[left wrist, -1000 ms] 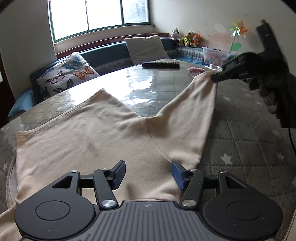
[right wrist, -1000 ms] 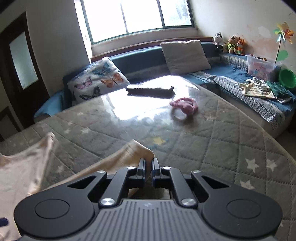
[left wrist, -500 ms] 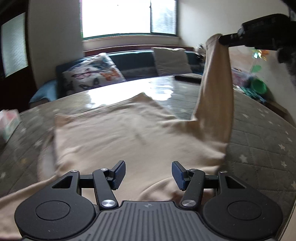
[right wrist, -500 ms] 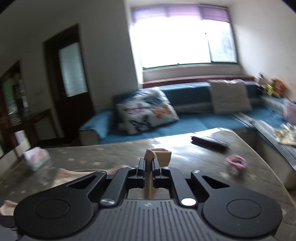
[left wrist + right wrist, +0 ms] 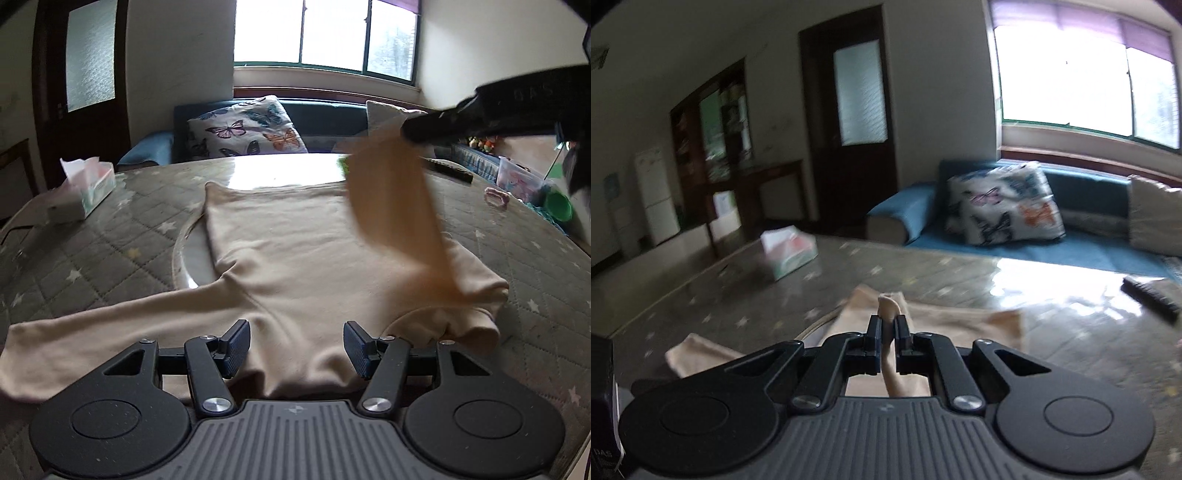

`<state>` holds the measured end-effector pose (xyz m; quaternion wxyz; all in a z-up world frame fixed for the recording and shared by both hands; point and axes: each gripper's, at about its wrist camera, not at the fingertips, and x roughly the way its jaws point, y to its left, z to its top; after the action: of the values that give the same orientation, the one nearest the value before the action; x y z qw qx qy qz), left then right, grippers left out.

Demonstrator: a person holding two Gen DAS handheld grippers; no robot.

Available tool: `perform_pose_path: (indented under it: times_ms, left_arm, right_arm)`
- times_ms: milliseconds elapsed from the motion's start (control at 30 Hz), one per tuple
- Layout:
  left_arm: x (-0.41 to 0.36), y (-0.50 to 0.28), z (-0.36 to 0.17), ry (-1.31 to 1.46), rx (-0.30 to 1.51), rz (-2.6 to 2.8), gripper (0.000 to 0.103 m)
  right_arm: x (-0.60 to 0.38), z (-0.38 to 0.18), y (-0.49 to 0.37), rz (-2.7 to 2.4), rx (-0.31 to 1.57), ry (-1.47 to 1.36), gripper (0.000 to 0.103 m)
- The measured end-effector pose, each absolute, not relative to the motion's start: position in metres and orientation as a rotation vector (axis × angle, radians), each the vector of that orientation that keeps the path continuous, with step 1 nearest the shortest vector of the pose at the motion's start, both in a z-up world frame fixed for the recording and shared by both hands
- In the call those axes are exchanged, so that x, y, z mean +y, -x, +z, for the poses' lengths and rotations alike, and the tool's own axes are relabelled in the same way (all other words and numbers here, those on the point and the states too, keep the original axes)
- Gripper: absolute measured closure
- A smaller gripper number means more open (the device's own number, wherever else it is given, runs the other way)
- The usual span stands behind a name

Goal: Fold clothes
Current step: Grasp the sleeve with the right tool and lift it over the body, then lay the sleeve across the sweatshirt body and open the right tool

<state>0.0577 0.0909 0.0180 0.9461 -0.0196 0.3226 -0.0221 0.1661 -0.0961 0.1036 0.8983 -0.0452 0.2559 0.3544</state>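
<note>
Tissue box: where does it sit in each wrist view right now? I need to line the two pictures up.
Left wrist view: the tissue box sits at the far left on the quilted table cover, left of the beige top.
Right wrist view: it lies left of centre, beyond the right gripper shut on the sleeve.
Shared landmark: the butterfly pillow on the blue sofa.

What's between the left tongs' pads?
Left wrist view: the beige long-sleeved top's collar area lies flat between the open left tongs; the pads aren't touching it.
</note>
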Motion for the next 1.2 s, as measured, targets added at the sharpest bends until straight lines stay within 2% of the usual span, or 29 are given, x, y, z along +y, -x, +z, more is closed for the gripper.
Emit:
perform_pose_path:
  times_ms: [333,700,733,800,867,900,967,1200]
  left_arm:
    - [0.095,-0.06,0.025,0.052,0.634,-0.027,0.044]
    - [0.087,-0.094,0.016,0.052,0.678,-0.062,0.046]
    - [0.088,-0.095,0.015,0.056,0.683,-0.065,0.049]
    - [0.088,-0.097,0.014,0.072,0.696,-0.086,0.068]
    - [0.088,-0.097,0.013,0.087,0.701,-0.1,0.092]
    - [0.088,-0.095,0.015,0.09,0.697,-0.106,0.096]
    - [0.09,-0.091,0.021,0.097,0.68,-0.11,0.102]
    - [0.099,-0.07,0.037,0.091,0.661,-0.089,0.103]
  right_arm:
    - [-0.116,0.093,-0.155,0.721,0.583,0.192,0.091]
    - [-0.17,0.027,-0.159,0.654,0.754,0.237,0.091]
    - [-0.173,0.025,-0.158,0.657,0.751,0.238,0.09]
    - [-0.177,0.025,-0.157,0.663,0.741,0.235,0.089]
    - [-0.177,0.024,-0.159,0.667,0.743,0.224,0.087]
    - [-0.175,0.023,-0.162,0.671,0.746,0.223,0.086]
    - [-0.173,0.02,-0.163,0.679,0.754,0.226,0.086]
    - [-0.174,0.014,-0.164,0.686,0.776,0.246,0.081]
